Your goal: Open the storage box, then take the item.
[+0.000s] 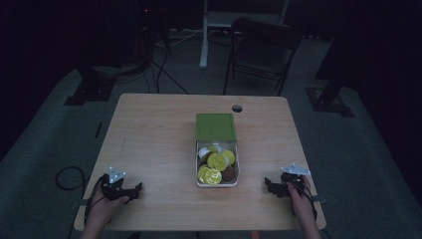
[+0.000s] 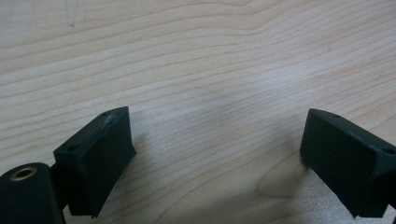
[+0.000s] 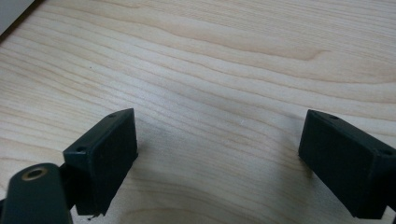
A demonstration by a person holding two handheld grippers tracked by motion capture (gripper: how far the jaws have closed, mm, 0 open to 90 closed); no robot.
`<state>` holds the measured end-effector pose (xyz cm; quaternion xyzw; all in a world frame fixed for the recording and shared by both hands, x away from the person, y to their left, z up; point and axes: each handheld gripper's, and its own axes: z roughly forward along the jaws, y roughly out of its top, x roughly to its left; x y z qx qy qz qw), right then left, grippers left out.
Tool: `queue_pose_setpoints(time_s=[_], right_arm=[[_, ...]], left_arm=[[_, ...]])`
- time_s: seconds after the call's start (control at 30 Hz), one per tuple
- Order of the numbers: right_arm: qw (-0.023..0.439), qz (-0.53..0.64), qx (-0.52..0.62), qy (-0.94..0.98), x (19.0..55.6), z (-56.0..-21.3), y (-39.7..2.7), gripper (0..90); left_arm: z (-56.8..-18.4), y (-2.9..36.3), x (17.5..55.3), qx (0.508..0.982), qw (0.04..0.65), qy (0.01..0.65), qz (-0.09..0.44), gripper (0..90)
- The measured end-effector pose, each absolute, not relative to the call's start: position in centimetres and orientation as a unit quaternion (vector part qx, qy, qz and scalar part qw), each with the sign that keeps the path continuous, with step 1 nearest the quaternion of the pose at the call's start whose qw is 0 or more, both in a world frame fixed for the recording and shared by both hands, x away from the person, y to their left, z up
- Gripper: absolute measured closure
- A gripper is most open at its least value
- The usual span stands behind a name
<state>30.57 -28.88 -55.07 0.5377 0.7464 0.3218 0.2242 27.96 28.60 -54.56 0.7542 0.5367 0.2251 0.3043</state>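
A white box (image 1: 236, 164) with its green lid (image 1: 215, 126) swung back lies in the middle of the wooden table (image 1: 154, 139). Inside it are several round capsules, most with yellow tops (image 1: 217, 161) and one brown (image 1: 228, 174). My left gripper (image 1: 135, 190) rests near the front left corner, held by a hand, pointing right toward the box. In the left gripper view its jaws stand wide apart over bare wood, so the left gripper (image 2: 215, 140) is open. My right gripper (image 1: 267, 184) rests at the front right, pointing left. Its jaws are also wide with nothing between them, leaving the right gripper (image 3: 217, 140) open.
A round cable hole (image 1: 237, 108) sits near the table's far edge. Beyond the table stand a dark folding chair (image 1: 261, 50) and a white desk leg (image 1: 204, 35). Cables trail on the grey floor at left (image 1: 69, 177).
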Motion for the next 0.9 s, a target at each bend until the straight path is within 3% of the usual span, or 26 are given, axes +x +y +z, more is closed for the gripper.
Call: queue_pose_setpoints(time_s=[0.3,0.9], right_arm=[[0.226,0.321,0.539,0.745,30.7,-55.08,-28.81,11.0],[0.213,0.323,0.557,0.735,30.28,-54.74,-28.42,11.1]], left_arm=[[-54.63,28.45,28.81,0.76,0.299,0.534,0.219,2.8],[-54.64,28.41,28.86,0.758,0.297,0.538,0.22,1.8]])
